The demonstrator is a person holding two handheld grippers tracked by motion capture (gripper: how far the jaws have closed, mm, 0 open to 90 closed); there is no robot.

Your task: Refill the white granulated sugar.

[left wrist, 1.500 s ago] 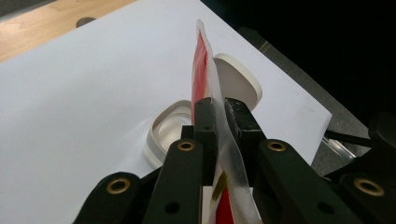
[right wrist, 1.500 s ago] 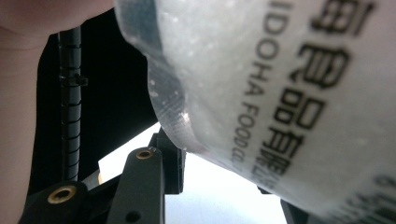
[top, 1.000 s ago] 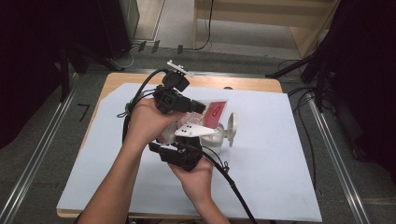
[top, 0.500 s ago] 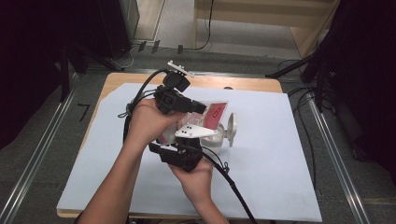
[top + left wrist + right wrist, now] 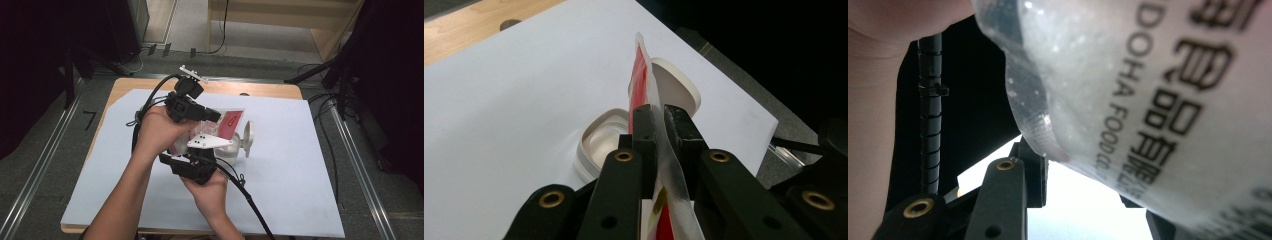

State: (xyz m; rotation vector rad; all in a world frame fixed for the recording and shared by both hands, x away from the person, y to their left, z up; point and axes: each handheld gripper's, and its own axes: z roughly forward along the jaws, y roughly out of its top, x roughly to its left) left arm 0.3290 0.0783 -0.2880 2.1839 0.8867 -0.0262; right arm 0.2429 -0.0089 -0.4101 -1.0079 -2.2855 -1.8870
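Observation:
A clear pouch (image 5: 234, 121) with a red label hangs over the middle of the table, held at both ends. My left gripper (image 5: 217, 116) reaches in from the left, shut on the pouch's thin top edge (image 5: 640, 70); in the left gripper view the gripper (image 5: 661, 112) pinches that flat seam. My right gripper (image 5: 202, 146) comes up from below under its grey plate, and its jaws (image 5: 1083, 185) close on the pouch's bulging lower part (image 5: 1148, 100), which carries black print. Under the pouch stands an open white round container (image 5: 601, 142) with its hinged lid (image 5: 679, 85) tipped back.
A white sheet (image 5: 300, 175) covers most of the wooden table (image 5: 260, 90). Black cables trail from both grippers across the left and front of the sheet. Dark floor and metal rails surround the table.

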